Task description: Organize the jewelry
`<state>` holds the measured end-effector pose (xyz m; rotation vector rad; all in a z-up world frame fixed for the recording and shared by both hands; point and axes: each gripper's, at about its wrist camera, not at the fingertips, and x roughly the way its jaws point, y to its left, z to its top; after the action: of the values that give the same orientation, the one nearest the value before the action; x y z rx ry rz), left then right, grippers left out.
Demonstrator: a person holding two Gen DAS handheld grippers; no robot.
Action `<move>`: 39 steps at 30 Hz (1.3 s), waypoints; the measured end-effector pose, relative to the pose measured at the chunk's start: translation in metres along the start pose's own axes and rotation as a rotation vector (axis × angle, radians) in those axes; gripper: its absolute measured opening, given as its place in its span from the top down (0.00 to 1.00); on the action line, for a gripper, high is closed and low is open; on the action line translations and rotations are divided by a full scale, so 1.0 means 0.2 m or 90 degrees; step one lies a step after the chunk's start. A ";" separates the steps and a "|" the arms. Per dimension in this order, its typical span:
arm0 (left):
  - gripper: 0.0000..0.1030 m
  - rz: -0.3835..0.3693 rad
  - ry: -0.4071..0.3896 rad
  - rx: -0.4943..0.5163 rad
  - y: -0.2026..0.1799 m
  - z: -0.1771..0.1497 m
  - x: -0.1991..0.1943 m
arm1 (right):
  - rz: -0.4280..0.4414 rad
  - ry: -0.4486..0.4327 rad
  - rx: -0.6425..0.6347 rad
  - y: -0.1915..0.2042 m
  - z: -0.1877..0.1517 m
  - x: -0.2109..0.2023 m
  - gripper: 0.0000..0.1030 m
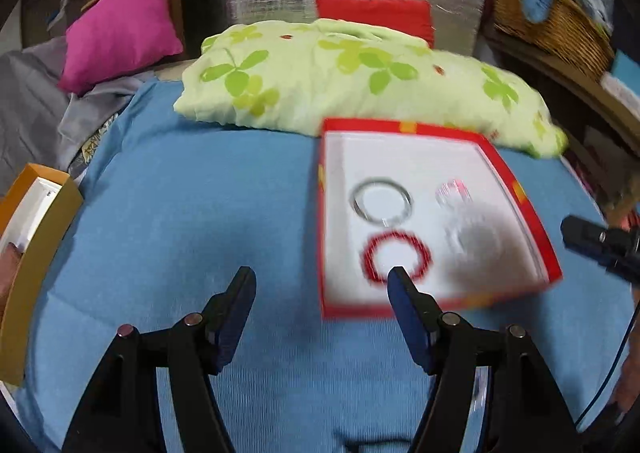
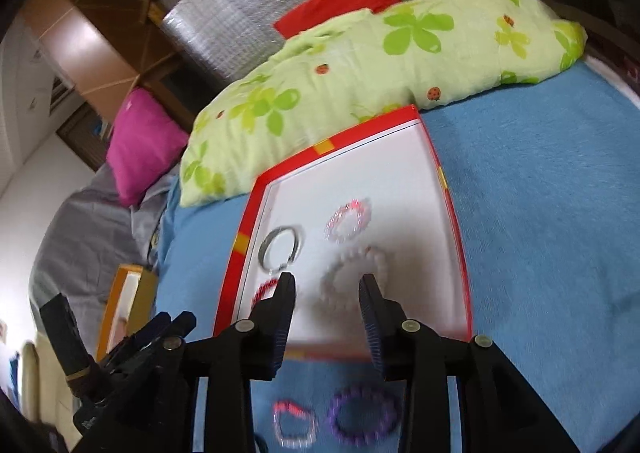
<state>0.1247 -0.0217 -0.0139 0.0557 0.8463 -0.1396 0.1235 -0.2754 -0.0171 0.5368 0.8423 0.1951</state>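
Now both empty, fingers spread: left gripper (image 1: 322,277) beside red box (image 1: 516,189); right gripper (image 2: 328,283) over it.

Matt blue cloth bedspread (image 1: 160,213) — shiny metal bangle (image 1: 381,200), glossy red cardboard box (image 1: 516,189).

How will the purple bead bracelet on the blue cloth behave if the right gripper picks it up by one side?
The purple bracelet looks like separate beads on a string, so it will probably sag into a hanging loop rather than stay round. It seems small and light. The round beads may slip between the pads of the open right gripper, and the blue cloth should stop rolling.
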 end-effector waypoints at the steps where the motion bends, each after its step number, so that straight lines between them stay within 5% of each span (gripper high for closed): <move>1: 0.33 0.005 0.002 0.012 -0.01 -0.04 -0.02 | -0.006 -0.002 -0.011 0.01 -0.04 -0.04 0.65; 12: 0.33 0.002 0.053 0.029 -0.01 -0.40 -0.16 | -0.054 0.075 -0.020 -0.07 -0.40 -0.16 0.65; 23: 0.33 0.019 0.078 0.041 0.04 -0.41 -0.10 | -0.137 0.165 -0.018 -0.23 -0.47 -0.06 0.64; 39: 0.33 0.005 0.094 0.043 0.03 -0.43 -0.09 | -0.155 0.133 -0.119 -0.20 -0.56 -0.08 0.64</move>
<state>0.0501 -0.0059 -0.0583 0.1340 0.9882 -0.1574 0.0267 -0.2731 -0.0885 0.2383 1.0724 0.1052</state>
